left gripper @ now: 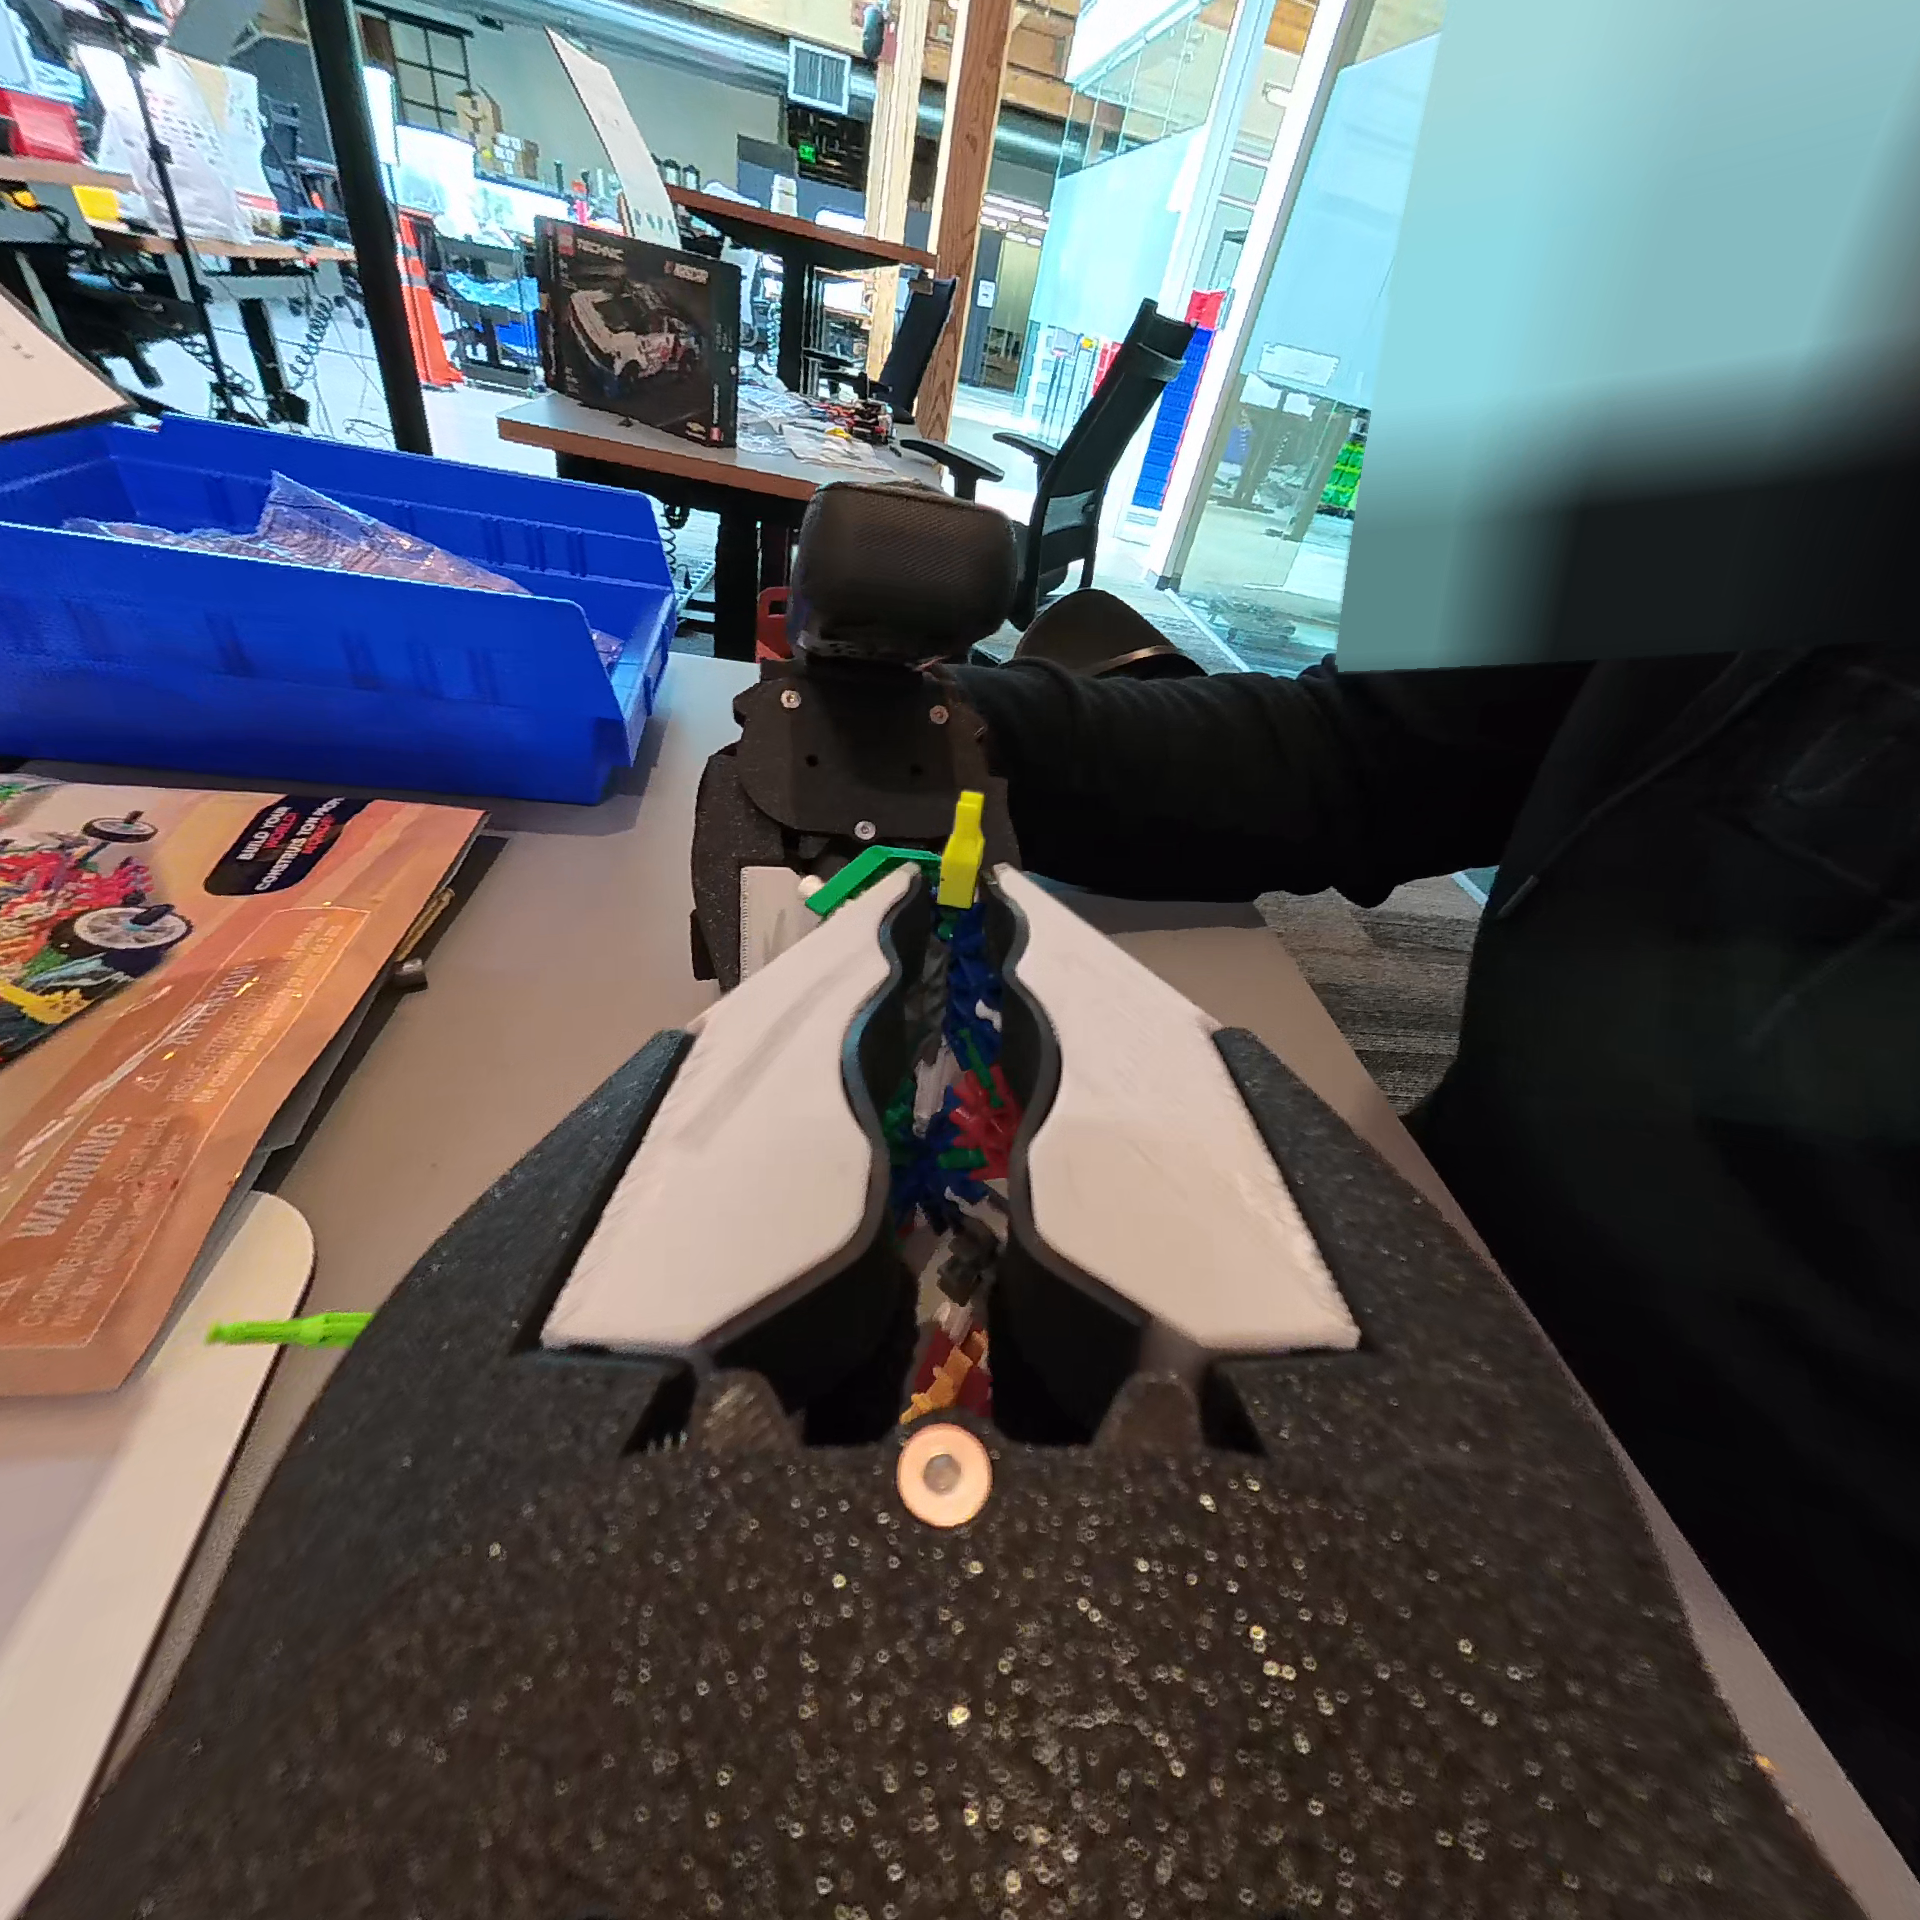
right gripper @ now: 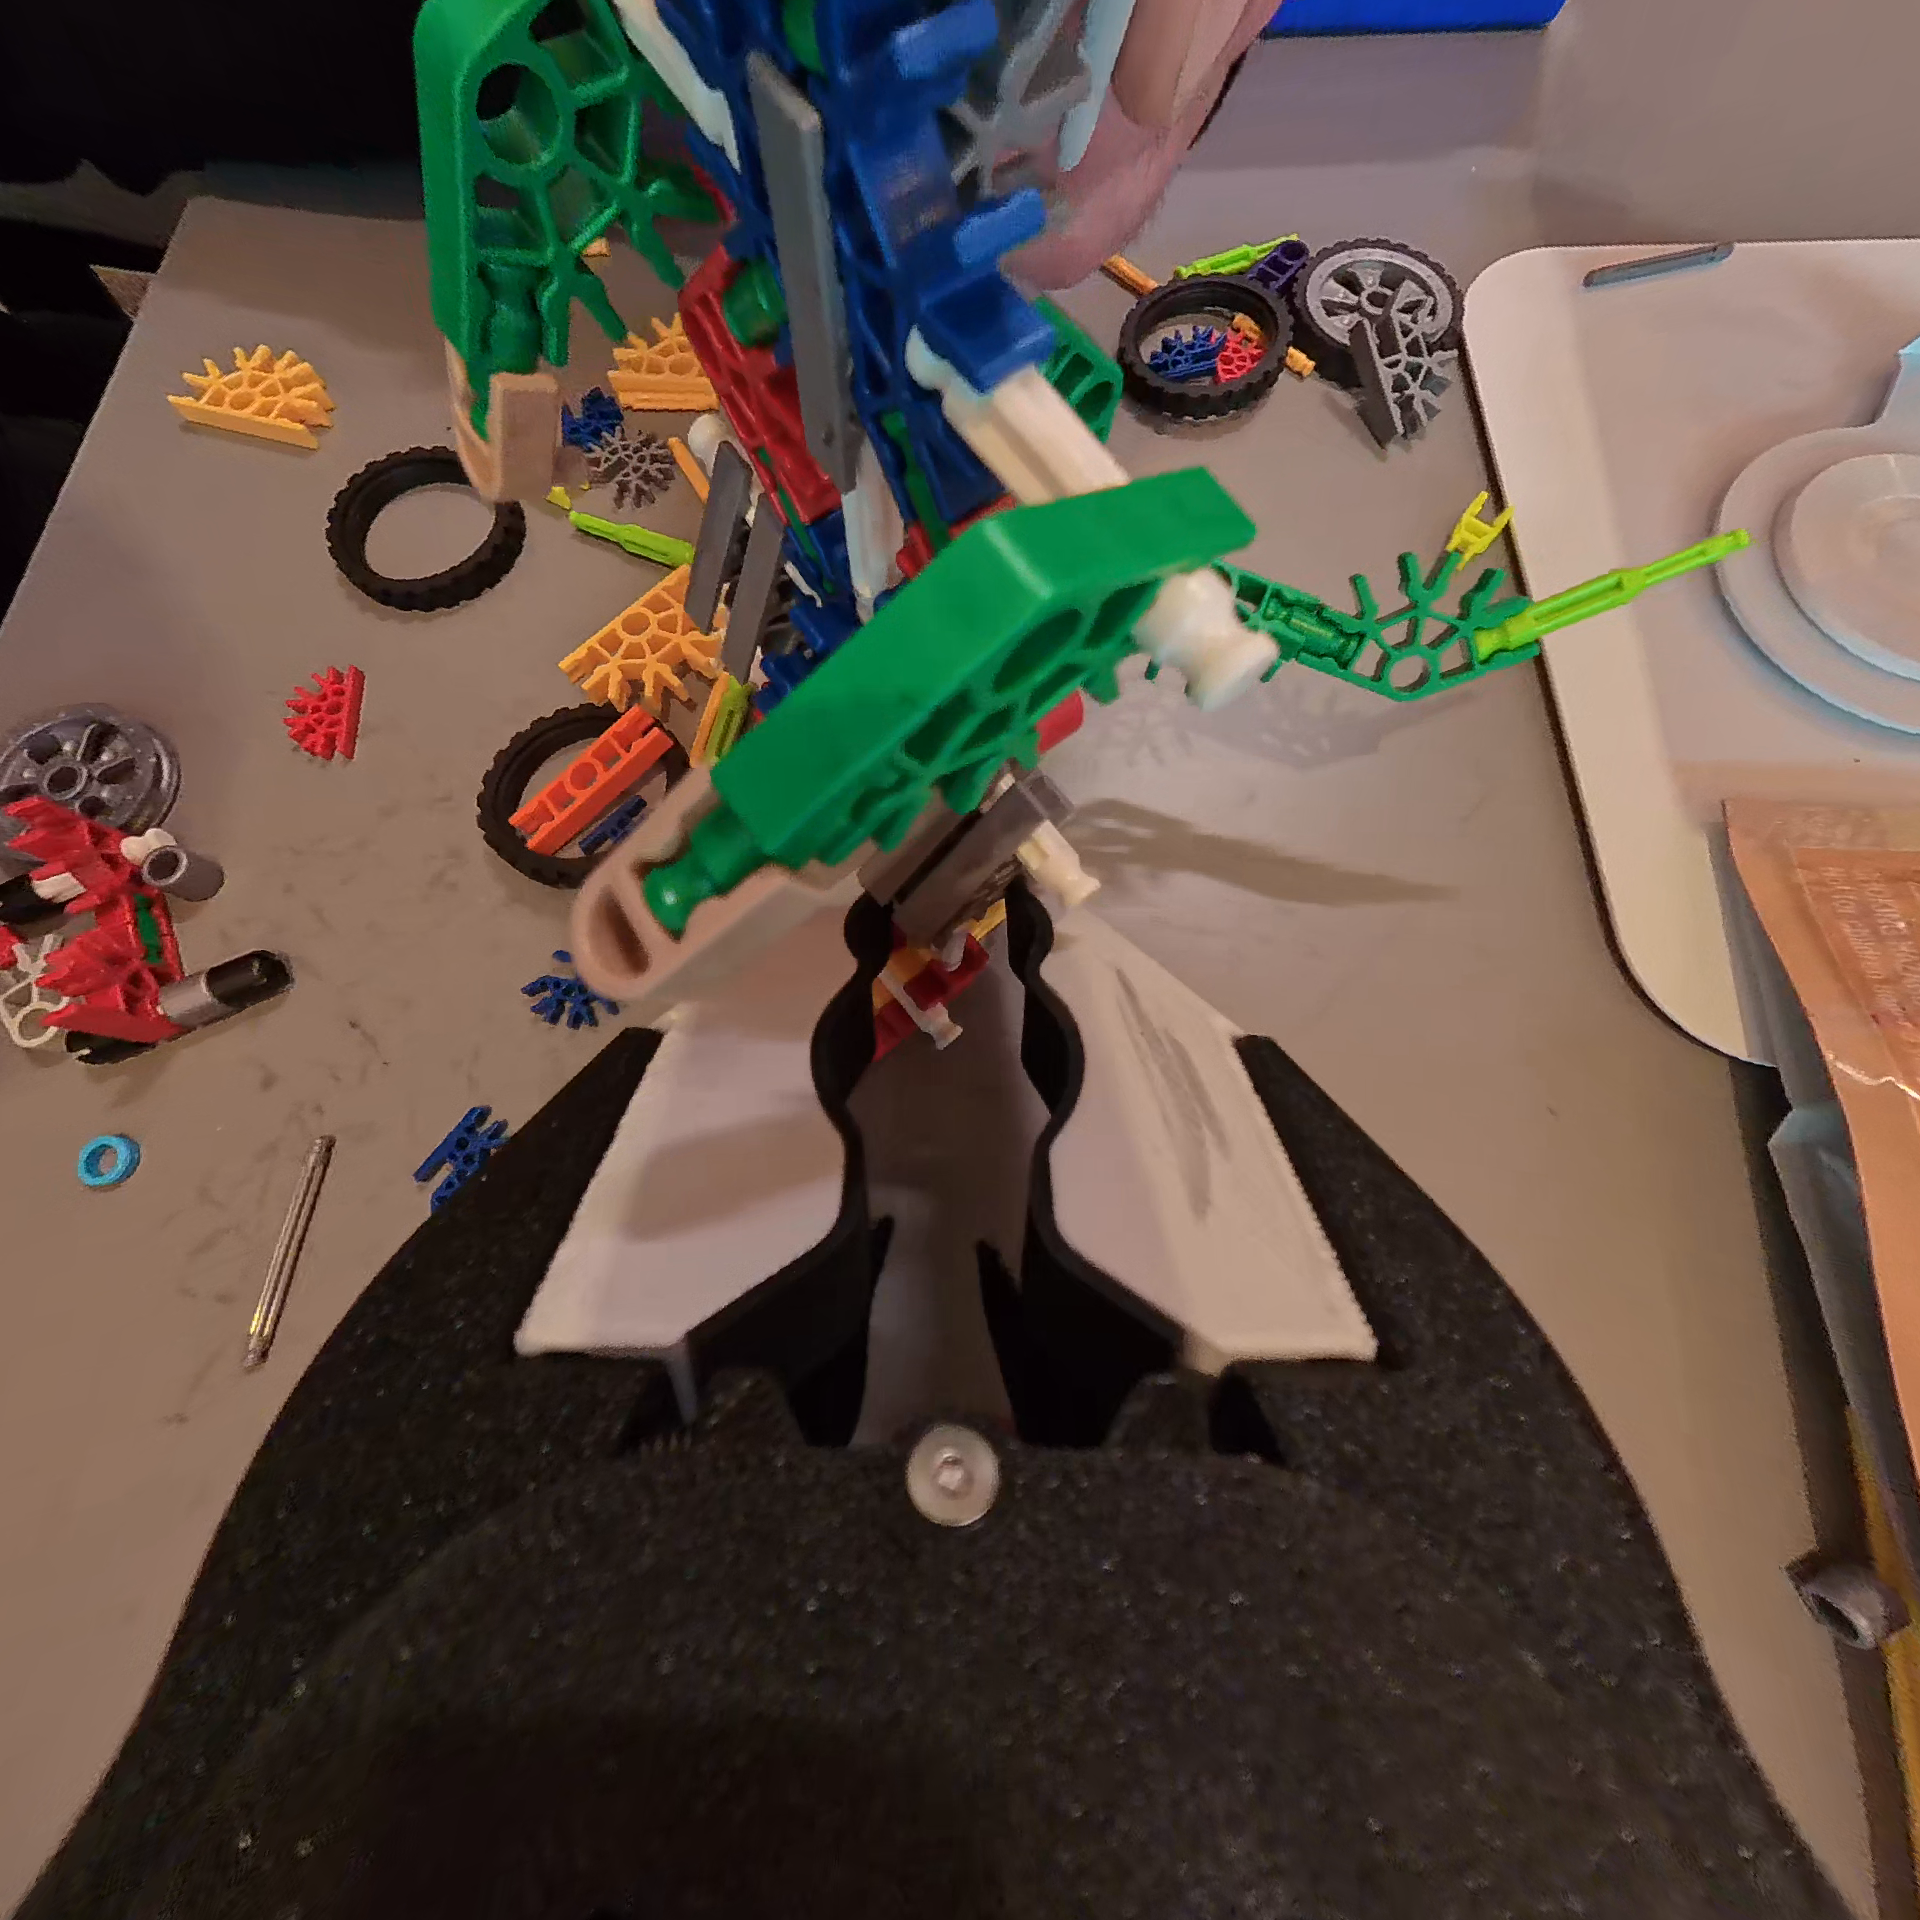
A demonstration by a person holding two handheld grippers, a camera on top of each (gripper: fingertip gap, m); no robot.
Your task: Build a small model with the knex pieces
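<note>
Left wrist view: the left claw (left gripper: 951, 894) is clamped on a model (left gripper: 951, 1101) of blue, red, green and white plastic pieces, which fills the narrow gap between its fingers (left gripper: 769, 1132); a yellow piece (left gripper: 964, 844) sticks up past the tips at 12 o'clock. Just beyond, the other gripper sits under a dark sleeve (left gripper: 1195, 779). At 10 o'clock a blue bin (left gripper: 343, 665) stands on the tabletop (left gripper: 520, 1039), with a printed sheet (left gripper: 187, 1018) at 9 o'clock and a lime rod (left gripper: 291, 1330) beside the claw.

Right wrist view: the right claw (right gripper: 951, 935) grips the model's (right gripper: 883, 312) lower end, jaws nearly together on a small grey and red part. The model rises toward 12 o'clock (blurred at the top), a green plate (right gripper: 966, 665) across it. Loose pieces lie about: 1 tire (right gripper: 424, 530) at 10 o'clock, 2 wheels (right gripper: 1288, 322) at 1 o'clock, a green connector (right gripper: 1392, 634) at 2 o'clock, a metal pin (right gripper: 291, 1247) at 8 o'clock.
</note>
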